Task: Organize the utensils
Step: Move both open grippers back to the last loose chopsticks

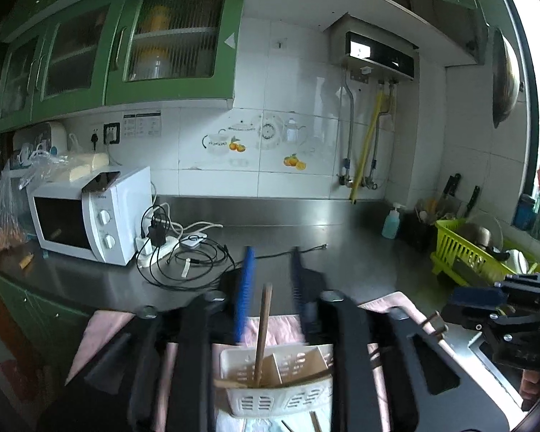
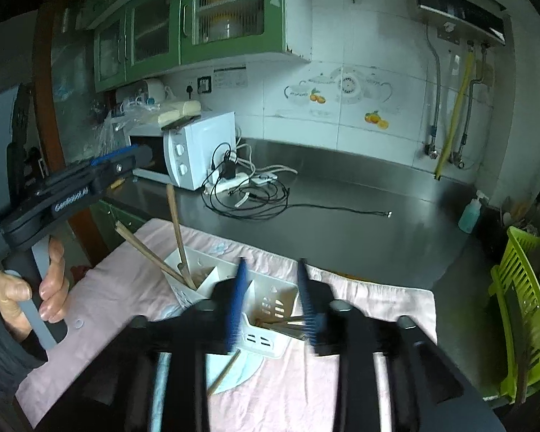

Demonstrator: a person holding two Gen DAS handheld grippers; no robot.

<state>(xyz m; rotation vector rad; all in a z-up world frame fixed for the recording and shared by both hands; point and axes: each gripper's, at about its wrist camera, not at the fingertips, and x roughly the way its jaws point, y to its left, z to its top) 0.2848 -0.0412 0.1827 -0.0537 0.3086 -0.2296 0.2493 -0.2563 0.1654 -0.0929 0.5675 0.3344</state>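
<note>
Two chopsticks [image 2: 178, 230] lean loose in white utensil caddy [image 2: 270, 309] on pink cloth [image 2: 360, 306]. Both my grippers, left [image 1: 271, 280] and right [image 2: 271, 298], spread, holding nothing. Risk: bump tips light caddy (cloth may slide on steel counter [image 2: 360, 223]). Green cabinets [image 1: 169, 39], microwave [image 1: 90, 223], cables.

A soft pink cloth [image 2: 306, 388] lies over the brushed, faintly glossy steel table [image 2: 360, 223], where matt wooden chopsticks [image 2: 178, 230] stand in a white slotted plastic holder [image 2: 270, 306] beneath shiny glazed wall tiles [image 2: 378, 54].
</note>
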